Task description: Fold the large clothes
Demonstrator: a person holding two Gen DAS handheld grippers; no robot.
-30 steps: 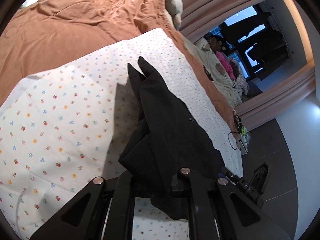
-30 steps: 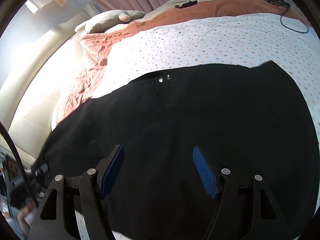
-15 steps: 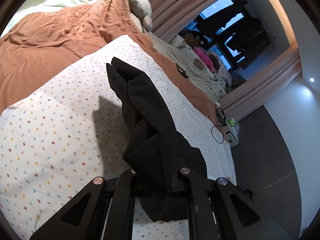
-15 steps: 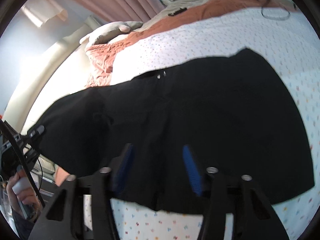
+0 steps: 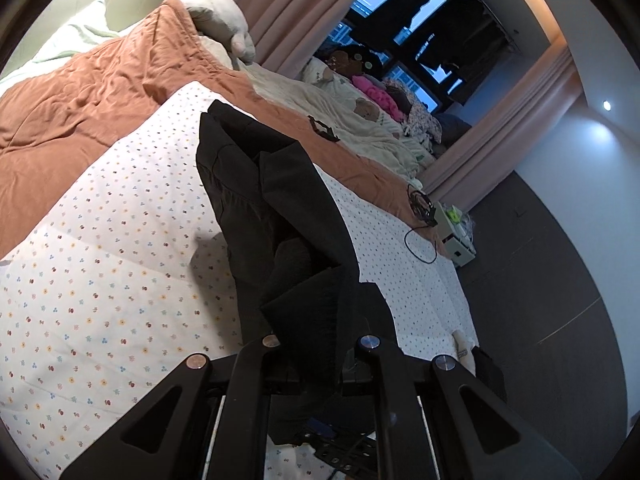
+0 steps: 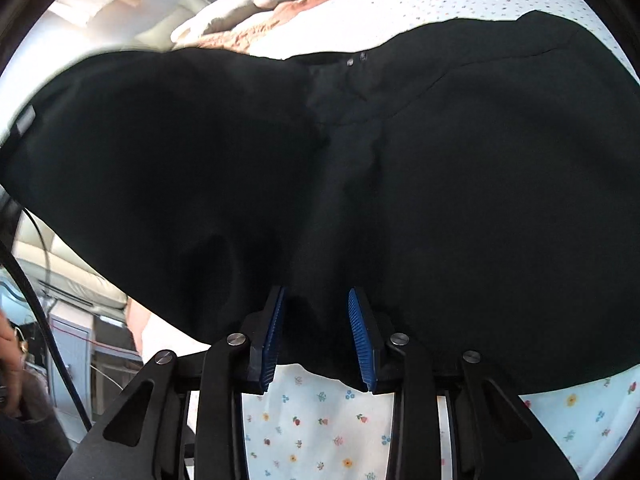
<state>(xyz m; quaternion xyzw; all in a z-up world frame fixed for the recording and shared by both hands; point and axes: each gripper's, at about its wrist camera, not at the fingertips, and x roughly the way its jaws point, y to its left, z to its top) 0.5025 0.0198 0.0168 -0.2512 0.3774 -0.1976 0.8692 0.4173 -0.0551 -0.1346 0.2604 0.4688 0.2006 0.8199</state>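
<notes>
A large black garment lies partly on the flower-print sheet of the bed and is lifted at one end. My left gripper is shut on a bunched edge of it and holds it up, so the cloth hangs in folds. In the right wrist view the same garment fills most of the frame, with two small snaps near its far edge. My right gripper has its blue pads narrowed around the garment's near edge, with a gap still between them.
An orange-brown duvet and pillows lie at the far end of the bed. A black cable and a small white box sit at the bed's right edge. Dark floor lies beyond. A person's hand shows at the left.
My right gripper has moved onto the garment's near edge and its jaws have narrowed from wide open. My left gripper has lifted its end higher and the view has swung towards the window.
</notes>
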